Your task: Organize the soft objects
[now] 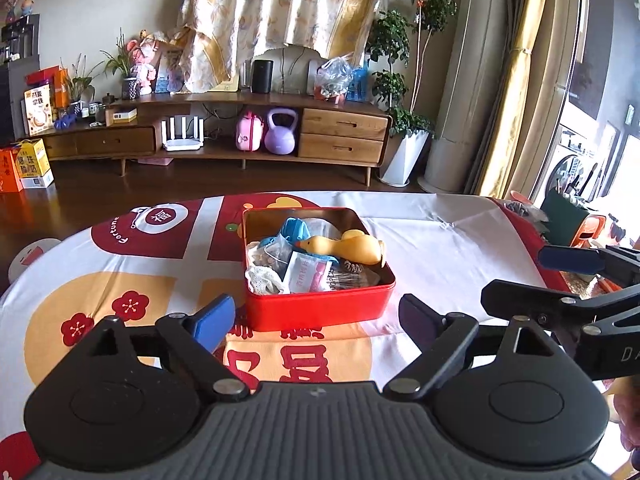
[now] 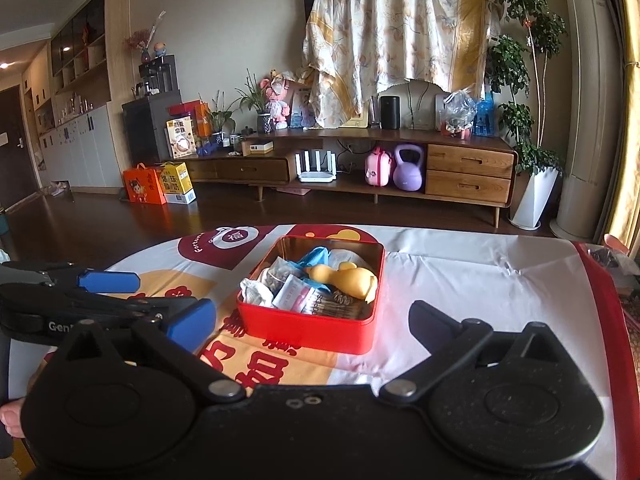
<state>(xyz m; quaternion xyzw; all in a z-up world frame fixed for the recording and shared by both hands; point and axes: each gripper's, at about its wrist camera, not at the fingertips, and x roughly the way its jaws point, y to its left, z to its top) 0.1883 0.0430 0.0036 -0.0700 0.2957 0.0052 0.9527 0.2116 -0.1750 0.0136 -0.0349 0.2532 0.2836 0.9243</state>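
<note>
Sitting on the table [image 1: 440, 240] is the red tin [image 1: 320, 304], rectangular with rounded corners and a shiny gold inside, its lid off. It is holding a heap of soft things: a yellow duck [image 1: 344, 250] is lying on its side along the far right, its head pointing left, resting on something blue [image 1: 294, 232]. A white mesh cloth [image 1: 262, 278] is filling the near left corner, a white-and-pink packet [image 1: 308, 274] is leaning beside it, and a brown hair tie [image 1: 354, 269] is lying near the duck's tail. A clear pouch of small pieces [image 1: 276, 254] is tucked between the cloth and the blue item.

The left gripper [image 1: 316, 318] is hovering just short of the tin's near wall, tilted down toward it, its blue-padded fingers spread wide with nothing between them. The right gripper [image 2: 316, 322] is hovering likewise before the tin, fingers spread wide and gripping nothing. Each is showing at the other's side, close together but not touching.

A red, white and yellow printed cloth [image 2: 460, 276] is covering the table. Beyond it, a wooden cabinet [image 2: 468, 168] is standing against the wall, a purple kettlebell [image 2: 408, 172] and a pink case [image 2: 378, 168] sitting on its open shelf.
</note>
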